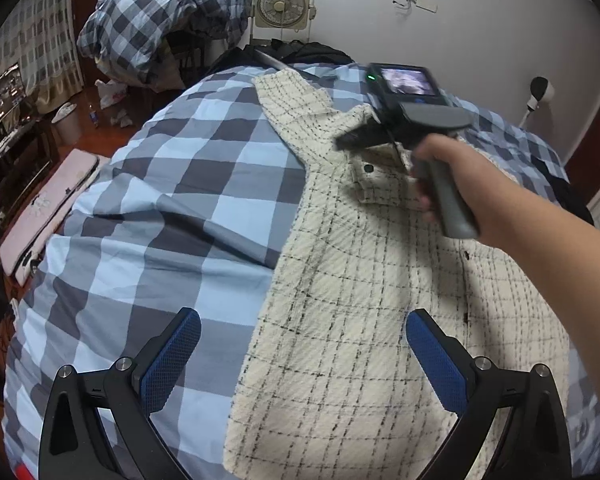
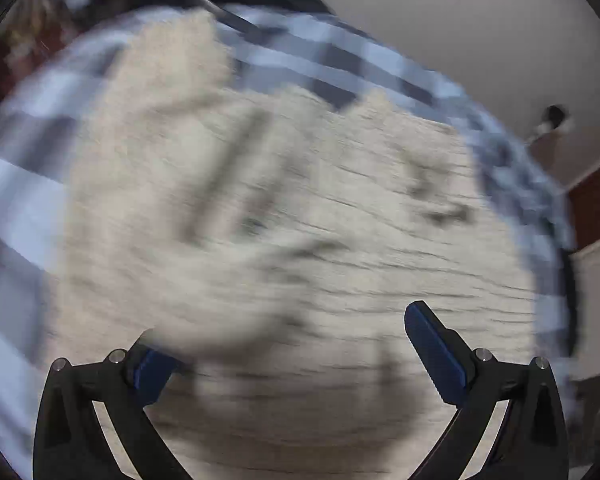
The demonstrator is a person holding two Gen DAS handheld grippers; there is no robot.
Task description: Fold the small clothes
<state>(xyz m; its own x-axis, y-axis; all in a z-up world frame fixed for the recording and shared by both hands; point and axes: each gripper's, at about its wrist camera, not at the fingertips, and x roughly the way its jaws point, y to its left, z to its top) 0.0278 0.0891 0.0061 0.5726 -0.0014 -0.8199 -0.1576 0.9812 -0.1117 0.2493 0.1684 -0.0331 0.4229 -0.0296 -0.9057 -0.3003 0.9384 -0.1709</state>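
The cream checked jacket (image 1: pixel 380 300) lies flat on the bed (image 1: pixel 172 208), long axis from 6 to 12 o'clock, sleeve (image 1: pixel 292 100) toward 11. Both grippers, left (image 1: pixel 304 352) and right (image 2: pixel 296 352), have fingers spread, holding nothing. Folding seems barely begun; next, pinching the sleeve.

Illumination: even, soft indoor light. Left wrist view: sharp, with fisheye bending and dark corners. Right wrist view: heavily motion-blurred throughout.
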